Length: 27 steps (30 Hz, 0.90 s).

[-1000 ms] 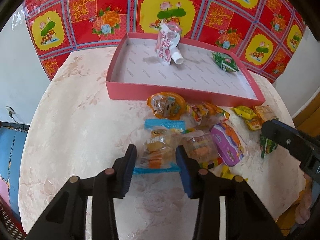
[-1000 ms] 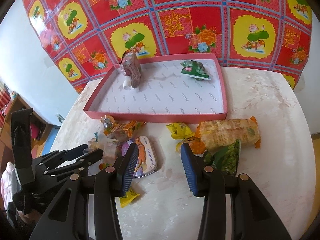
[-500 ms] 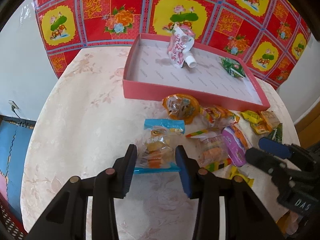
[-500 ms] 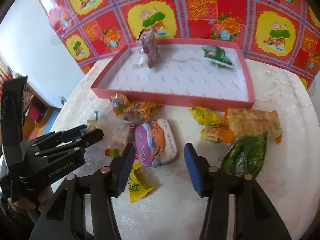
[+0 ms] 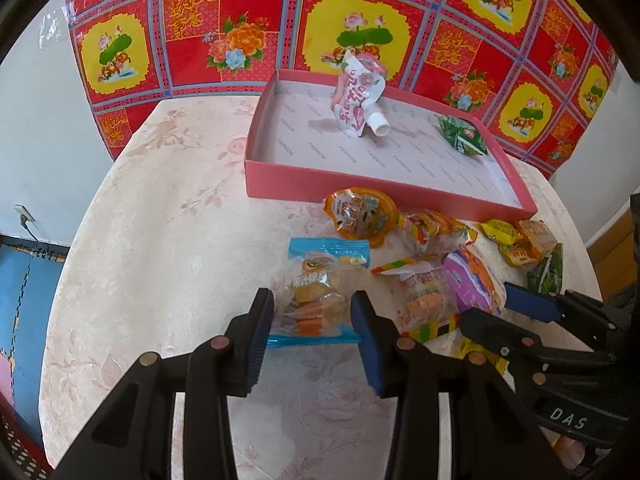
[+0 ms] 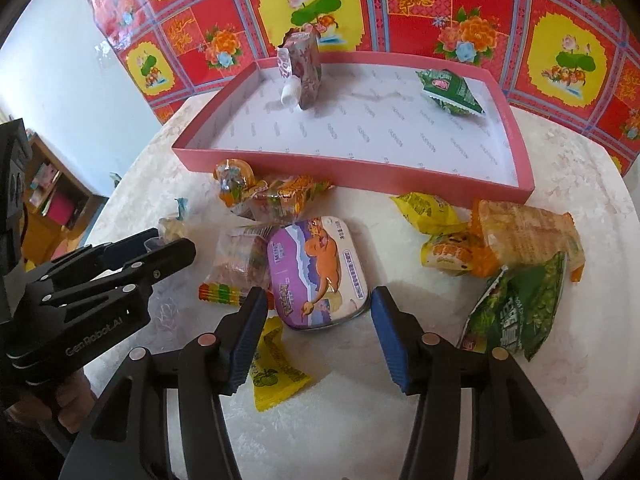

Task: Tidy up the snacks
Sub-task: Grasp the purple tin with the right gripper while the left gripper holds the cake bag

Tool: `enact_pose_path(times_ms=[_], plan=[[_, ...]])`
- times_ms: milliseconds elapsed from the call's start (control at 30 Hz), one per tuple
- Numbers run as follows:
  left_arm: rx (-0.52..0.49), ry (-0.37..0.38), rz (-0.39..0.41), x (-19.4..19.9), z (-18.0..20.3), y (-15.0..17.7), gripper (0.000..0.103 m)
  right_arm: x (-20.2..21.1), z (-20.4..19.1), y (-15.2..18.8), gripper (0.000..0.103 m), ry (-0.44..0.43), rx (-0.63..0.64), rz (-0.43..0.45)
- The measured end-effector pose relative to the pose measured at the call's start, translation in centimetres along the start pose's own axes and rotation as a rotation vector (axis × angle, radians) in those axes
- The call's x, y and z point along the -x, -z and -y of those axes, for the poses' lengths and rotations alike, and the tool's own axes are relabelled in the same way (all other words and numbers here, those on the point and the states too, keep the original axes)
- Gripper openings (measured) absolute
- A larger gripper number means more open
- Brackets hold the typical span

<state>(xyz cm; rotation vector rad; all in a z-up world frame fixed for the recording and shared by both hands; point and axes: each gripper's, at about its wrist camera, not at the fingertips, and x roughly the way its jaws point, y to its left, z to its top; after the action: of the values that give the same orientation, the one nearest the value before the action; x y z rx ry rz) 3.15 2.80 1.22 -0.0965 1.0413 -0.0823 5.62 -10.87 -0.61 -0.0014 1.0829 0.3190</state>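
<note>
— What's in the pink tray (image 5: 360, 186)?

— I count two things: one white spouted pouch (image 5: 358, 98) at its left, one green packet (image 5: 462, 136) at its right.

— And my grippers?

— My left gripper (image 5: 312, 312) has its jaws touching both sides of the blue-edged cake packet (image 5: 320, 292) on the table (image 5: 160, 240). My right gripper (image 6: 318, 312) stands wide around the purple tin (image 6: 318, 270).

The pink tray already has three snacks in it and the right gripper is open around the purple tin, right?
Not quite: the pink tray holds two snacks, not three, the spouted pouch and the green packet, as the right wrist view shows. The right gripper is indeed open around the purple tin.
</note>
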Motion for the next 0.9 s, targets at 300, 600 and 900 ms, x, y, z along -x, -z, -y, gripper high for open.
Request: enact_pose_path(times_ms=[300, 600, 900], plan=[[-0.026, -0.007, 0.013, 0.1, 0.2, 0.1, 0.042, -0.2, -0.5, 0.2, 0.055, 0.025, 0.037, 0.032], [-0.027, -0.011, 0.02, 0.0, 0.2, 0.1, 0.042, 0.1, -0.2, 0.6, 0.051, 0.004, 0.035, 0.063], [-0.037, 0.003, 0.033, 0.6, 0.8, 0.0, 0.042, 1.2, 0.4, 0.8, 0.05, -0.05, 0.011, 0.097]])
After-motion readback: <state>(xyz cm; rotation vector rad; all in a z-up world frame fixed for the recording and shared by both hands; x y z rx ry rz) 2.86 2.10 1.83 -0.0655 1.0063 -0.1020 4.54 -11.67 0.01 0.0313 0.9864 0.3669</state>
